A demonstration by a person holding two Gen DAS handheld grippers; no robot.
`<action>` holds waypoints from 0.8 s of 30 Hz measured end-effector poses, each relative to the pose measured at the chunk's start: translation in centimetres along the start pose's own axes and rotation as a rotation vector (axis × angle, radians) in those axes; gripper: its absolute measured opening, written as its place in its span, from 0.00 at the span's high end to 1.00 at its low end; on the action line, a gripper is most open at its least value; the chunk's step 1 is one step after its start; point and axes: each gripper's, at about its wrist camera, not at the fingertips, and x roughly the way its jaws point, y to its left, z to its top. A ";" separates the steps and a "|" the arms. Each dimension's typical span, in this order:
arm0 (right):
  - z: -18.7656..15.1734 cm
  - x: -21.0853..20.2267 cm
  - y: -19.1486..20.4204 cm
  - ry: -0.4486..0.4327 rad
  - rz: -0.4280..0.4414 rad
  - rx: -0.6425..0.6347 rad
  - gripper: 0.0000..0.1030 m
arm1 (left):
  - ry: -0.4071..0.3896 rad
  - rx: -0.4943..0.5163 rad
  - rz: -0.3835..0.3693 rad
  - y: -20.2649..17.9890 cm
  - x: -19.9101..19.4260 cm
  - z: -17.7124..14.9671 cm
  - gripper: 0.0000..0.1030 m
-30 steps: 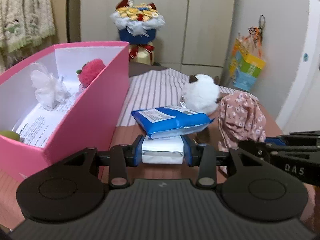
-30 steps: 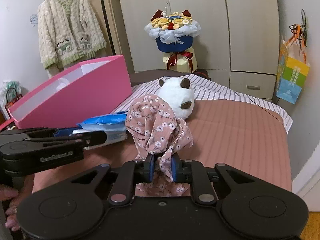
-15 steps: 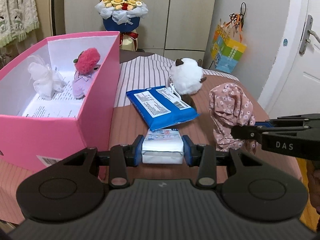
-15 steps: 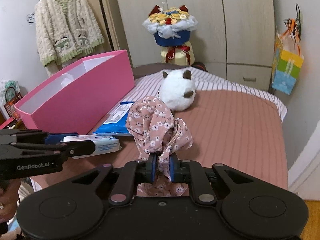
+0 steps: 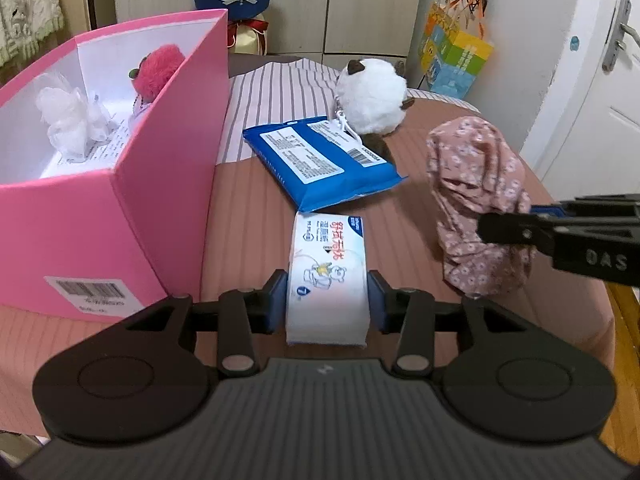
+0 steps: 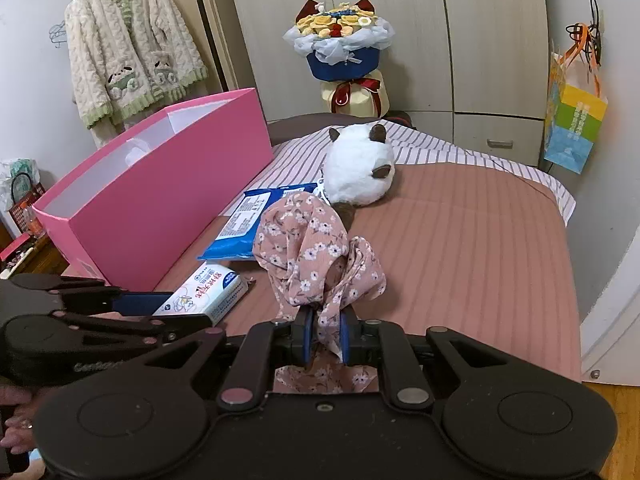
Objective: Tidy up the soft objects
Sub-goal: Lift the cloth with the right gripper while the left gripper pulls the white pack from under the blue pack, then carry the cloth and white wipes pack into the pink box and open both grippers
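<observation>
A white tissue pack (image 5: 328,264) lies on the brown bedspread between the jaws of my left gripper (image 5: 327,304). The jaws are opening and the pads look just off its sides. The right wrist view shows the pack (image 6: 204,292) flat on the bed. My right gripper (image 6: 325,332) is shut on a bunched pink floral cloth (image 6: 308,248), which stands up from the bed (image 5: 476,184). A blue wipes pack (image 5: 320,160) and a white plush ball (image 5: 370,96) lie beyond. The pink box (image 5: 168,208) at the left holds a white fluffy pouf (image 5: 68,120) and a red plush (image 5: 160,68).
A flower bouquet (image 6: 340,48) stands before the wardrobe at the back. A colourful gift bag (image 6: 572,128) hangs at the right, and a knitted cardigan (image 6: 128,60) hangs at the left. The bed's edge drops off at the right, near a white door (image 5: 592,100).
The left gripper tipped downward and the tissue pack's far end dropped onto the bedspread, its printed top now showing. The right gripper and the floral cloth stayed nearly still.
</observation>
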 end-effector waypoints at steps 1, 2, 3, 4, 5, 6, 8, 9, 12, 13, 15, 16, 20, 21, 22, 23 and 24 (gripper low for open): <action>0.0 -0.1 0.1 0.000 -0.003 -0.003 0.84 | 0.001 0.008 0.003 -0.1 0.2 0.1 0.58; -0.1 -0.2 0.1 0.001 -0.004 -0.005 0.84 | 0.002 0.016 0.006 -0.3 0.4 0.2 0.58; -0.2 -0.4 0.2 0.002 -0.004 -0.007 0.84 | 0.001 0.021 0.013 -0.4 0.7 0.2 0.58; -0.2 -0.4 0.2 0.006 -0.003 -0.008 0.84 | -0.006 0.027 0.021 -0.6 0.9 0.2 0.58; -0.3 -0.4 0.2 0.010 -0.002 -0.008 0.84 | -0.013 0.046 0.031 -0.8 1.1 0.2 0.58; -0.2 -0.4 0.2 0.013 -0.003 -0.009 0.84 | -0.017 0.065 0.040 -1.0 1.2 0.2 0.58; -0.3 -0.5 0.3 0.018 -0.005 -0.013 0.84 | -0.022 0.085 0.042 -1.1 1.2 0.1 0.61; -0.4 -0.5 0.4 0.021 -0.005 -0.016 0.84 | -0.018 0.091 0.034 -1.1 1.1 0.1 0.61; -0.6 -0.8 0.4 0.032 0.005 -0.018 0.84 | -0.003 0.087 0.009 -0.8 0.7 0.1 0.62; -0.7 -0.8 0.4 0.039 0.009 -0.016 0.84 | 0.001 0.087 0.004 -0.7 0.5 0.1 0.62; -0.9 -0.9 0.5 0.054 0.010 -0.009 0.84 | 0.010 0.092 -0.005 -0.7 0.1 -0.1 0.62; -1.0 -1.0 0.6 0.057 0.006 -0.005 0.84 | 0.014 0.094 -0.012 -0.6 -0.1 -0.2 0.62; -1.4 -1.5 1.4 0.072 0.012 -0.013 0.84 | 0.024 0.100 -0.029 -0.3 -1.2 -0.4 0.62; -1.5 -1.7 1.7 0.075 0.017 -0.020 0.84 | 0.023 0.101 -0.033 -0.2 -1.5 -0.5 0.62; -1.6 -2.0 2.1 0.074 0.021 -0.031 0.84 | 0.023 0.103 -0.037 -0.1 -1.8 -0.5 0.62; -1.7 -2.2 2.5 0.074 0.023 -0.044 0.84 | 0.023 0.103 -0.042 0.1 -2.2 -0.6 0.62; -1.7 -2.5 3.0 0.078 0.026 -0.061 0.84 | 0.024 0.103 -0.047 0.4 -2.6 -0.6 0.62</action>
